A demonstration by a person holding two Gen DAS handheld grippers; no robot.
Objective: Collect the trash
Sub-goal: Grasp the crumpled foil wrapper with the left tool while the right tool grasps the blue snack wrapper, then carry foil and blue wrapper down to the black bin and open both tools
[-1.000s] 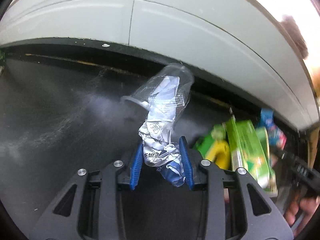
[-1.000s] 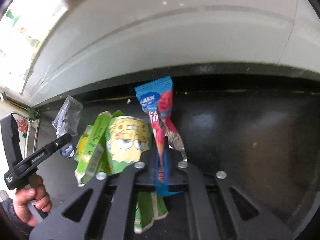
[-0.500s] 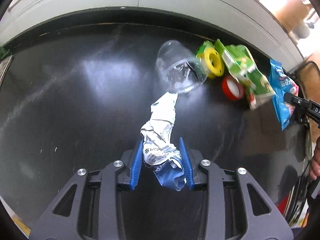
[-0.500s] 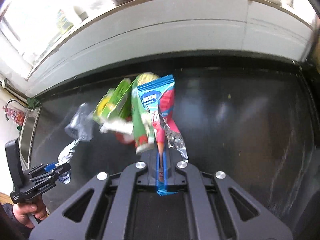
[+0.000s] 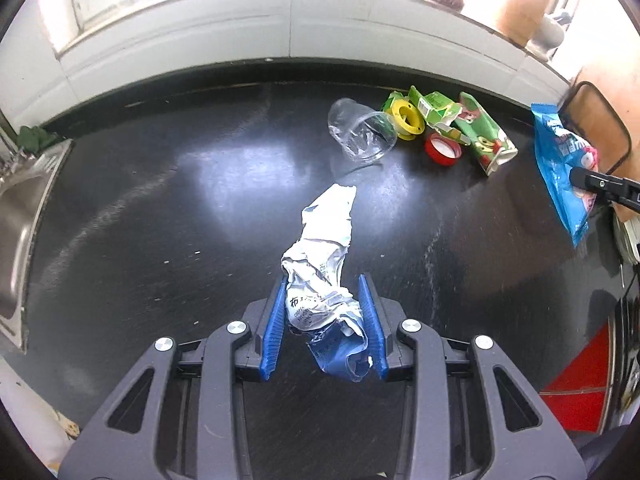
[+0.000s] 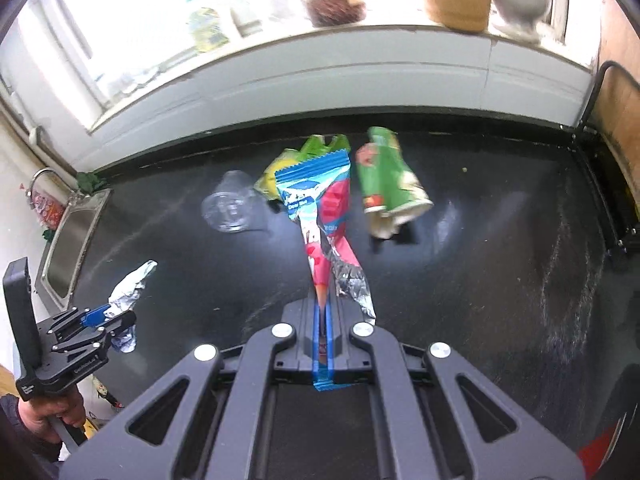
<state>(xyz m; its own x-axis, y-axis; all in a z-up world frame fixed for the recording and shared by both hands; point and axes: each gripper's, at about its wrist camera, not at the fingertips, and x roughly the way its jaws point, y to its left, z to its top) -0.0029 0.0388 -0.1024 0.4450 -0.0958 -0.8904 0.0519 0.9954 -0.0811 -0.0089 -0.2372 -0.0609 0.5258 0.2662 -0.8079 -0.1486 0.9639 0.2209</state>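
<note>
Left claw (image 5: 323, 320) clamps a crumpled white-and-blue paper wrapper (image 5: 326, 280); right claw (image 6: 322, 344) pinches shut on a blue-and-pink foil snack packet (image 6: 320, 208).

I am reading little here. The crumpled white-and-blue paper wrapper (image 5: 320, 280) is showing dark printed Chinese characters, one looking like "布", the rest too creased. The blue-and-pink foil snack packet (image 6: 320, 216) is carrying white lettering too blurred to make out.
</note>
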